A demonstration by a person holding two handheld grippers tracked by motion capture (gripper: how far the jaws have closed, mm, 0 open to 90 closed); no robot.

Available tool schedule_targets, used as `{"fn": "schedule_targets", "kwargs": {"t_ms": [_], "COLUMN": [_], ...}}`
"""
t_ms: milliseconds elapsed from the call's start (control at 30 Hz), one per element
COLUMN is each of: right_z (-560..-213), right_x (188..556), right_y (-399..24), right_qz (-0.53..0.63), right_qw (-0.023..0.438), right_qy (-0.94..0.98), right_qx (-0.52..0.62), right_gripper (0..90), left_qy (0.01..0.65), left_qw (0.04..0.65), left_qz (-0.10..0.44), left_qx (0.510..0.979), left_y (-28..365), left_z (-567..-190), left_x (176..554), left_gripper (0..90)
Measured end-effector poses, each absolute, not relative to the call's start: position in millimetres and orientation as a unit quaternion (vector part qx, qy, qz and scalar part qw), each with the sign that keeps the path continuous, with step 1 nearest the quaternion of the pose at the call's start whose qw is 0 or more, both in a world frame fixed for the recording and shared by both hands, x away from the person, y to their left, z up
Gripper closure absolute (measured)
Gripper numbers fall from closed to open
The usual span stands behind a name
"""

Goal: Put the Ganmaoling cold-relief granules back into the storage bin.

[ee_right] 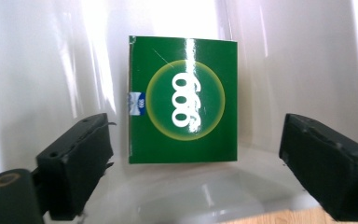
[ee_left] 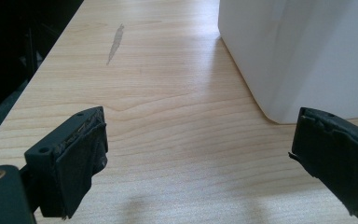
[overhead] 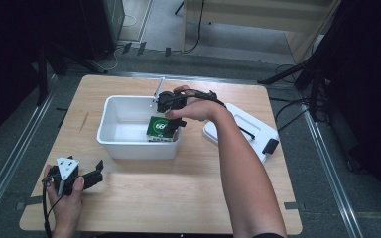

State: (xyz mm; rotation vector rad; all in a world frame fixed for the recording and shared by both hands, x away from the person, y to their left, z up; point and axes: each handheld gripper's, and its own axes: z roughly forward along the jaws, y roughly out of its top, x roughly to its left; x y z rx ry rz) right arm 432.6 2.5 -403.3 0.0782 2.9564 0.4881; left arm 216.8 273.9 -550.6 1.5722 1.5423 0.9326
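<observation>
White tub (overhead: 124,130) at the middle of a wooden table (overhead: 178,198), used here as the landmark. A green box (overhead: 159,128) with a yellow-ringed disc and white "999" lies inside the tub, against its near right corner; in the right gripper view the box (ee_right: 182,100) rests on the tub floor, its printed face toward the camera. The right gripper (overhead: 172,120) hangs over the tub's right end, above the box, jaws spread wide and clear of the box on both sides, with nothing pressed between the pads. The left gripper (overhead: 95,174) rests on the table in front of the tub's left corner, jaws apart and empty; its own view shows the tub wall (ee_left: 307,51) just ahead. A white lid (overhead: 243,130) lies on the table to the right of the tub.
</observation>
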Motion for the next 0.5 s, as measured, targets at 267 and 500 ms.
{"fn": "schedule_targets", "kwargs": {"t_ms": [267,500], "right_z": [-381.2,-365.2], "right_x": [431.9,431.0], "right_y": [-12.2,-35.3], "right_qz": [0.173,0.18], "right_qw": [0.075,0.089], "right_qy": [0.981,0.977], "right_qx": [0.042,0.066], "right_gripper": [1.2,0.0], "left_qy": [0.6,0.599], "left_qw": [0.365,0.364], "left_qz": [0.362,0.363], "left_qx": [0.613,0.614], "left_y": [273.9,273.5], "left_z": [-550.4,-550.4], "left_x": [216.8,216.8], "left_gripper": [4.1,4.1]}}
